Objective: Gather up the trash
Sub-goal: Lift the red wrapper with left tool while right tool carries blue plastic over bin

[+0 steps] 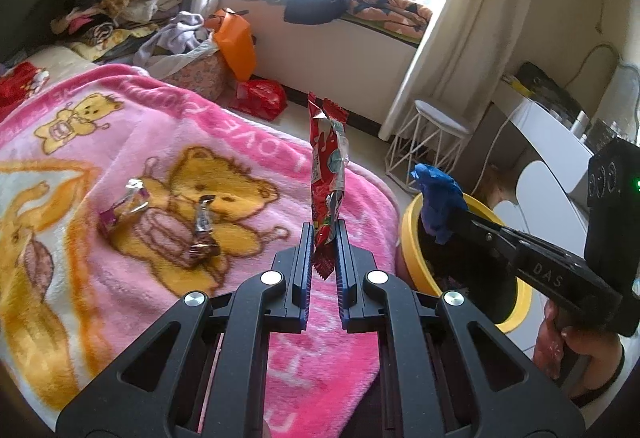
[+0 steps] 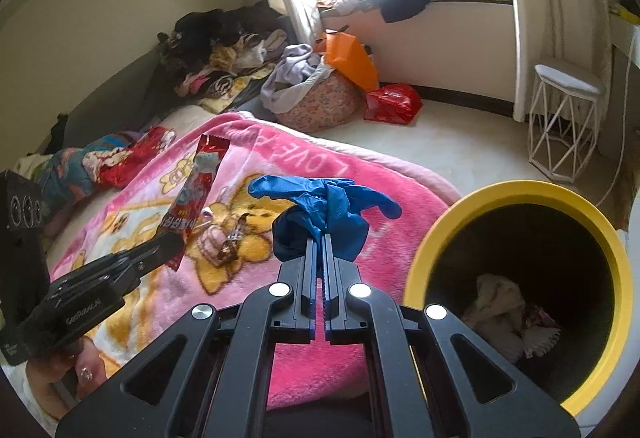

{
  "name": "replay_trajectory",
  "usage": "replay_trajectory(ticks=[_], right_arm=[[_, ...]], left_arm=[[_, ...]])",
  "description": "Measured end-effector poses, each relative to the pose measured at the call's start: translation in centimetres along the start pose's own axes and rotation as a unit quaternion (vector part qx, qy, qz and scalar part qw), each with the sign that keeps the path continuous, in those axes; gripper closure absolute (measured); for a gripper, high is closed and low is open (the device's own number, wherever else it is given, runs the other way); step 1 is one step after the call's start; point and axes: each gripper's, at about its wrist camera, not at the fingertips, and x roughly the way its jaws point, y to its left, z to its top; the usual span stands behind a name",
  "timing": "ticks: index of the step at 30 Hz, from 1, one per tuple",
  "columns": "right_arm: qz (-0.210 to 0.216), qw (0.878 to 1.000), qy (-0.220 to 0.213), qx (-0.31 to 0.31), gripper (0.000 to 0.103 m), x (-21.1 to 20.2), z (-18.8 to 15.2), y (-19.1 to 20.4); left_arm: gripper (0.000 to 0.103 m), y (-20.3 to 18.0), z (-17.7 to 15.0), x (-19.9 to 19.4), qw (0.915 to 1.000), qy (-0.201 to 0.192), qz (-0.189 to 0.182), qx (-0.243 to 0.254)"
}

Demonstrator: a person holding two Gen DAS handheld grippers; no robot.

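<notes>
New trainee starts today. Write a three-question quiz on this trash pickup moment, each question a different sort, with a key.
1. True or false: the left gripper is shut on a red snack wrapper.
2. What does the right gripper hold? A) a blue glove B) an orange bag C) a white cloth
3. Fill in: two small candy wrappers lie on the ____ blanket with bears.

Key
1. True.
2. A, the blue glove, beside the yellow-rimmed bin, not yet over its opening.
3. Pink.
</notes>
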Motion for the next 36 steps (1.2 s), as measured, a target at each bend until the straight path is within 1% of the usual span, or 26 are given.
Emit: replay_trajectory(ticks=[14,36], right_arm=[[-0.035,0.998,-0.021,0.045,0.101,-2.2,-0.3,-3.9],[-0.101,0.989,-0.046,0.093,0.101,-4.7,-1.0,-8.8]], left_arm=[[0.096,-4.2,-0.4,1.4,0.9985,0.014,-0.034,0.042],[0.096,-8.5,-1.4,3.2,0.9939,0.033,-0.063,0.085]])
